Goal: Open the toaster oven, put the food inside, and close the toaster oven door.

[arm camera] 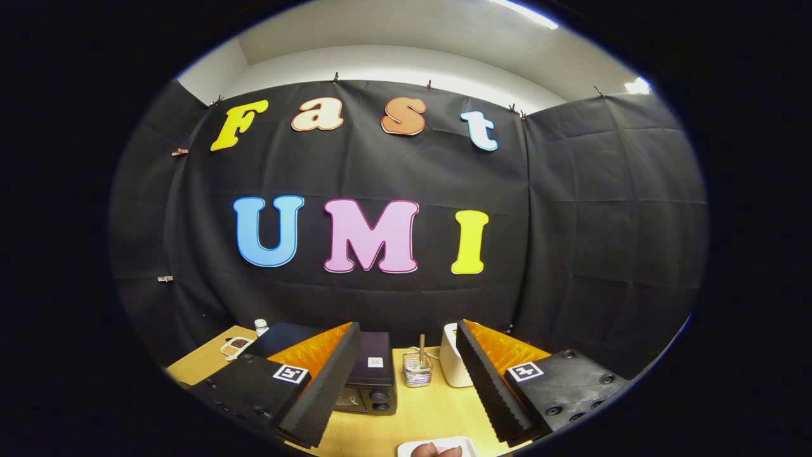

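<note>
The black toaster oven (373, 376) stands on the wooden table (431, 412), partly hidden behind my left finger (330, 381); its door looks closed, with two knobs at its lower front. My gripper (408, 327) is held high above the table and is open, with nothing between the fingers. Close below, between the finger bases, a white plate (409, 447) holds a piece of brownish food (436, 450), mostly cut off from sight.
A small wire basket (417, 370) with a stick in it stands just right of the oven. A white appliance (451, 365) sits beside my right finger. Far left are a small bottle (261, 327) and a little dish (236, 346) of dark bits. Black cloth walls the booth.
</note>
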`<state>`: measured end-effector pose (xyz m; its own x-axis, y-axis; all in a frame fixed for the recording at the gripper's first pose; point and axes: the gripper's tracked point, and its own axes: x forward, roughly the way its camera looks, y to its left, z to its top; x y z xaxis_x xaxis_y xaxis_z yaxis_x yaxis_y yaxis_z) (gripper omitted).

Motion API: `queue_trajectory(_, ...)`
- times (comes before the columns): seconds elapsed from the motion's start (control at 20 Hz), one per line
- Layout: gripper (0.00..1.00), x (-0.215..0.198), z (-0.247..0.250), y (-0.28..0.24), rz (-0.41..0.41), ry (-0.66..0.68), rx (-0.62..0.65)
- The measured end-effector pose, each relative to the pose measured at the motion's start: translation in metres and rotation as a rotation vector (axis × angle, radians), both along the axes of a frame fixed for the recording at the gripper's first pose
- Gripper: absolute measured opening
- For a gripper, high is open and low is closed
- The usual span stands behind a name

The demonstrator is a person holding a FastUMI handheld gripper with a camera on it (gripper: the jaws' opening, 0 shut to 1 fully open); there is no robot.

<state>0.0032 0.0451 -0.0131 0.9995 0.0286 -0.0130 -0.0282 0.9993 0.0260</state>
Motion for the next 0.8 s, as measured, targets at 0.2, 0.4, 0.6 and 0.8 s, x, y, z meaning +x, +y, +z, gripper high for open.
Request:
queue_trajectory(0.2, 0.98, 0.009, -0.023, 0.056, 0.042, 0.037, 0.020)
queue_trajectory(0.4, 0.98, 0.021, -0.057, 0.114, 0.086, 0.092, 0.020)
queue_trajectory(0.6, 0.98, 0.035, -0.100, 0.159, 0.102, 0.165, 0.012)
queue_trajectory(0.8, 0.98, 0.049, -0.144, 0.188, 0.109, 0.249, -0.013)
